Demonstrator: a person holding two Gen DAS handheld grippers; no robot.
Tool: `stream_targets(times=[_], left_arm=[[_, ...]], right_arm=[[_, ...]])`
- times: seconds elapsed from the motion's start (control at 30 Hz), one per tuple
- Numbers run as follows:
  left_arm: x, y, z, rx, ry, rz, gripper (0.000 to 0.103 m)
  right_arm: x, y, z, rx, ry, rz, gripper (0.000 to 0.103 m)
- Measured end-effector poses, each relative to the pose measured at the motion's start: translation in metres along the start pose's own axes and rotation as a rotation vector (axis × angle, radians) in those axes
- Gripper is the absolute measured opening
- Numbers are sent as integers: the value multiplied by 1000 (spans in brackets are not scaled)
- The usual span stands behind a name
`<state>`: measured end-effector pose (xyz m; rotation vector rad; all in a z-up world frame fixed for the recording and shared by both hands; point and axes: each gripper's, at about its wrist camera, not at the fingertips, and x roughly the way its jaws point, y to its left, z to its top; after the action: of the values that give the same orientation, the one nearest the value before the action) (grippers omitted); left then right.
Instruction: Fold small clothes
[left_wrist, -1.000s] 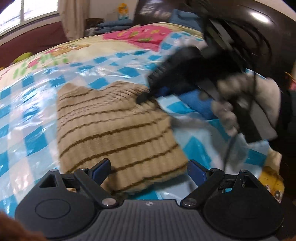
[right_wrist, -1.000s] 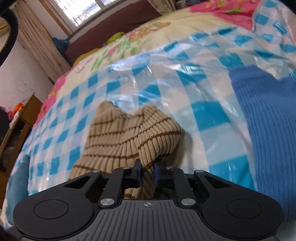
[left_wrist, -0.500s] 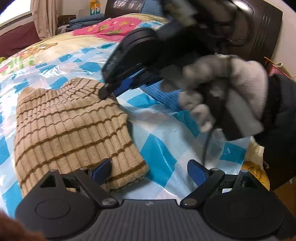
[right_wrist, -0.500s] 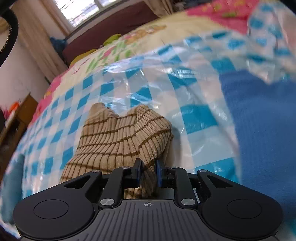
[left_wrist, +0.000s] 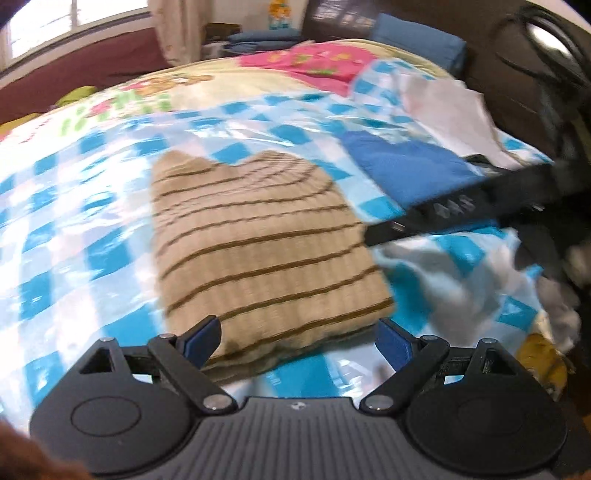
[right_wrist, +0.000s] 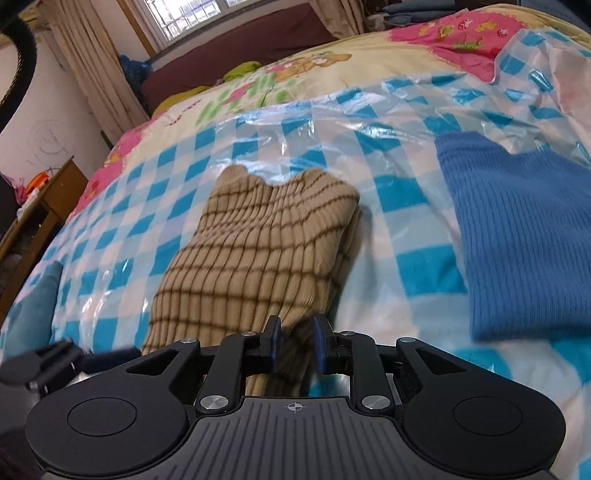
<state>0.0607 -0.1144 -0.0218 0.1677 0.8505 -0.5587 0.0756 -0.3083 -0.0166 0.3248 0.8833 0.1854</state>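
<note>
Folded striped knit (left_wrist: 258, 254) lies on the checked plastic sheet (left_wrist: 74, 221) covering the bed, a blue knit (right_wrist: 524, 240) beside it; left tool (left_wrist: 297, 341) gapes wide, while right tool (right_wrist: 295, 343), jaws just opening, straddles its corner unclamped

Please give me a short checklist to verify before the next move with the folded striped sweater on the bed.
1. Striped sweater lies folded on the checkered plastic sheet: ok.
2. Right gripper has just been opening, pads off the knit: ok.
3. Left gripper open wide, holds nothing: ok.
4. Blue garment lies apart from the sweater: ok.
5. Sweater's edges aligned underneath: cannot tell.
</note>
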Motion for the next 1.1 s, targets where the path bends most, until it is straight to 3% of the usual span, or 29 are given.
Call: stream_targets(times=[0.27,0.37,0.73,1.1], left_arm=[[-13,21,-10,-91,-7,113,95],[-15,24,-15,-104,9,149,96],[-9,27,-28,-138,54,192,100],[-5,24,-33,-143,72,186,101]], right_arm=[[-13,29,-28,-3,-4,-30,21],[-21,39,-37,-13,-19,-44,27],[-30,72,-62,-53,-49,-124,31],[-16,60,-88,20,38,-161,32]])
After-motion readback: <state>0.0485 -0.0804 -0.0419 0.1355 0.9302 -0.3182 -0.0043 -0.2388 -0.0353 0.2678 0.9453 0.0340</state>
